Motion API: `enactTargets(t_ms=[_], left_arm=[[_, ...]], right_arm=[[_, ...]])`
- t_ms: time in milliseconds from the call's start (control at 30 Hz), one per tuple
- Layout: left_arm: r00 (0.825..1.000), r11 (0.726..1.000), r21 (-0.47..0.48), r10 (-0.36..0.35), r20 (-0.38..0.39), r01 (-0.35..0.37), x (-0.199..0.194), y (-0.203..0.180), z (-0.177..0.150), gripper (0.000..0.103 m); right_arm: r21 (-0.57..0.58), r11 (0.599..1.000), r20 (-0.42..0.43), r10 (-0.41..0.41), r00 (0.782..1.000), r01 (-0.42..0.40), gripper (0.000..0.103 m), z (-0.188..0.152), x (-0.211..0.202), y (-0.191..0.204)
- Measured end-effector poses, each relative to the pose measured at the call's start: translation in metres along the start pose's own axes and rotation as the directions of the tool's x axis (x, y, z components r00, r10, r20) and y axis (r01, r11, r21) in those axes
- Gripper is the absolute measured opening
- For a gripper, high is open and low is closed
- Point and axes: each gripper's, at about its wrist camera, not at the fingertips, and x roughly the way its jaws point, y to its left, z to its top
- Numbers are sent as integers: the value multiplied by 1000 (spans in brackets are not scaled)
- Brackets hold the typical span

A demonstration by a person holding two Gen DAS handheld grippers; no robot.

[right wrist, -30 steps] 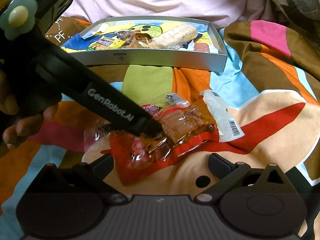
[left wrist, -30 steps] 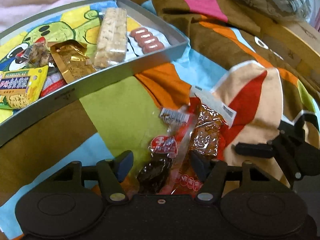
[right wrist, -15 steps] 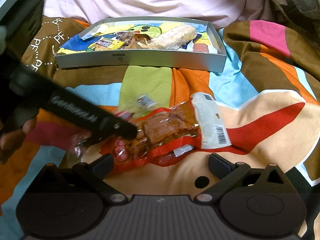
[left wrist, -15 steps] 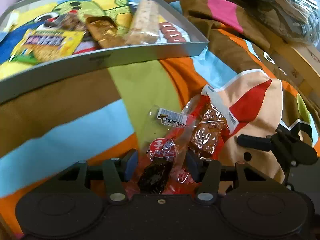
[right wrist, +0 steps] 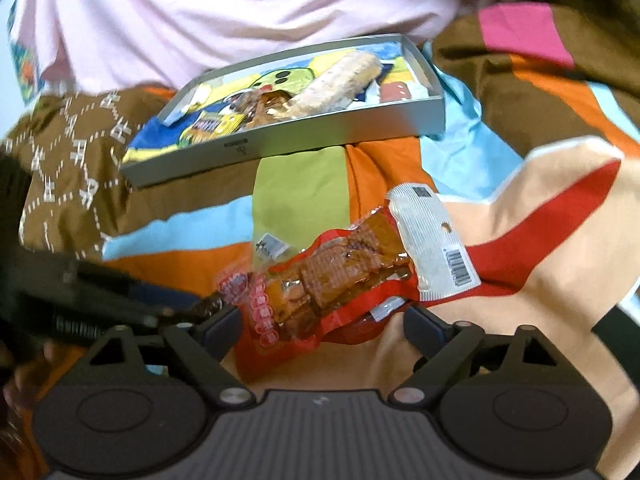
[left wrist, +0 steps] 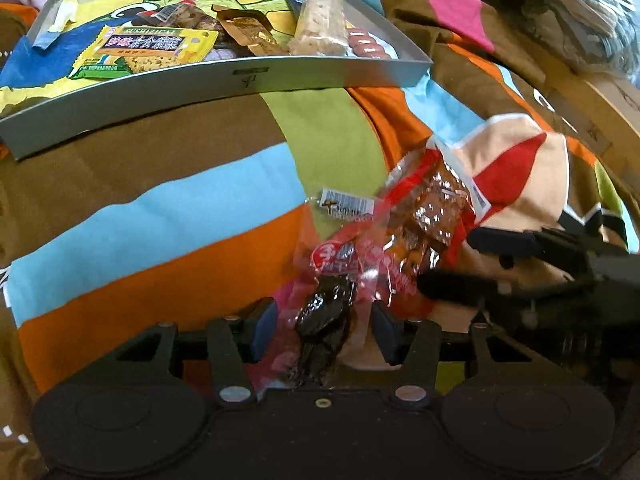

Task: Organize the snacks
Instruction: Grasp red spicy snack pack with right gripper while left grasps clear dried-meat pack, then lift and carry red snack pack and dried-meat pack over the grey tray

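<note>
My left gripper (left wrist: 324, 326) is shut on a small clear packet with a dark snack (left wrist: 326, 308) and a red label, held over the blanket. The same packet shows in the right wrist view (right wrist: 236, 284) with the left gripper (right wrist: 188, 312) at its left end. A large red packet of brown tofu pieces (right wrist: 344, 272) lies on the blanket, and shows in the left wrist view (left wrist: 428, 216). My right gripper (right wrist: 322, 326) is open, its jaws either side of the red packet's near end. The grey tray (left wrist: 248, 80) holds several snacks; it also shows behind (right wrist: 288, 140).
A colourful patchwork blanket (left wrist: 160, 240) covers the surface. A pink cloth (right wrist: 240, 8) lies behind the tray. In the tray are a yellow cracker packet (left wrist: 144, 50), a gold packet (left wrist: 250, 34) and a pale rice bar (left wrist: 320, 24).
My left gripper has drawn back from the tray with the small dark-snack packet. My right gripper has moved forward over the red packet's near end, and the tray view has tilted.
</note>
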Motion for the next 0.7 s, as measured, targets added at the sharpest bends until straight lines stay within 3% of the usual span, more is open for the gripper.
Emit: enactTargets(t_ms=[167, 400, 700], left_arm=[[1000, 1000, -4, 10, 9, -10, 0, -1, -4, 53], [999, 999, 0, 33, 9, -33, 2, -5, -3, 54], [999, 999, -13, 33, 13, -33, 2, -4, -3, 54]], right_arm=[[133, 990, 6, 51, 999, -51, 72, 3, 8, -14], [165, 983, 80, 74, 994, -86, 49, 6, 1, -17], [178, 971, 157, 130, 979, -158, 41, 11, 1, -18]])
